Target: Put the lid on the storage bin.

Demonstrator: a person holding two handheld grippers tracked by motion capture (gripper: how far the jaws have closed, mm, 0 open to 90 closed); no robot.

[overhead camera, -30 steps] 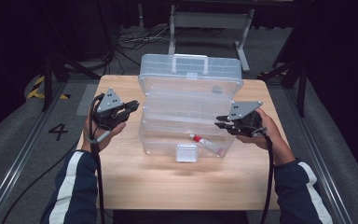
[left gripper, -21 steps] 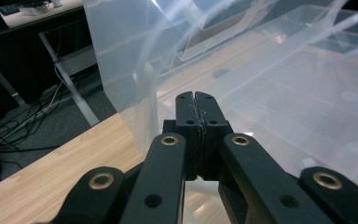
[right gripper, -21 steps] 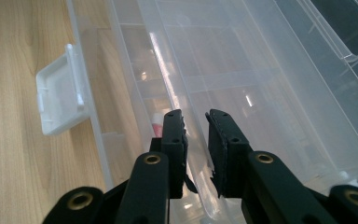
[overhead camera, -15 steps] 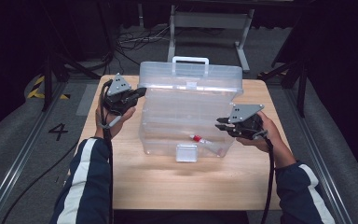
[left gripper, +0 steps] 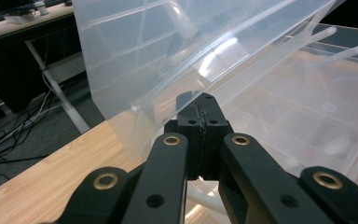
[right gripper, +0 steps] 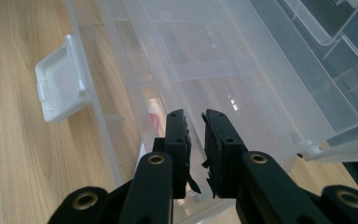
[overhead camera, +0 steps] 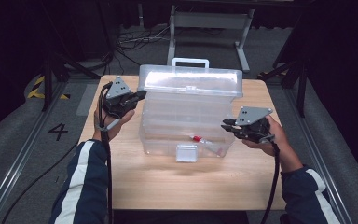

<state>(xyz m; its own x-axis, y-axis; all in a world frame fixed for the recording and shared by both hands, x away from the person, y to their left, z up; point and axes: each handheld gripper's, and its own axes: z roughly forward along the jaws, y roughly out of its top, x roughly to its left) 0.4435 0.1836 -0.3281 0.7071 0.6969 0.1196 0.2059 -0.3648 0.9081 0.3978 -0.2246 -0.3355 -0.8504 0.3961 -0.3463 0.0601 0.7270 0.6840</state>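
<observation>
A clear plastic organiser box [overhead camera: 186, 123] stands on the wooden table [overhead camera: 168, 186], and its clear lid [overhead camera: 191, 81] is tilted up over it. My left gripper [overhead camera: 142, 94] is at the lid's left edge. In the left gripper view its jaws [left gripper: 200, 100] are shut on that thin edge. My right gripper [overhead camera: 224, 125] is at the box's right wall; its jaws [right gripper: 195, 119] have just been closing and stand narrow, with the wall's rim between them. A small red-capped item [overhead camera: 205, 141] lies inside near the front.
A white latch flap [overhead camera: 186, 152] hangs out from the box's front wall and also shows in the right gripper view [right gripper: 60, 84]. The carry handle [overhead camera: 190, 60] sticks up behind the lid. Bare tabletop lies in front of the box. Cables and a metal stand are on the floor beyond.
My left gripper has moved away from me and rightward, onto the lid's left edge, and the lid's tilt has shifted. The right gripper has stayed at the box's right wall.
</observation>
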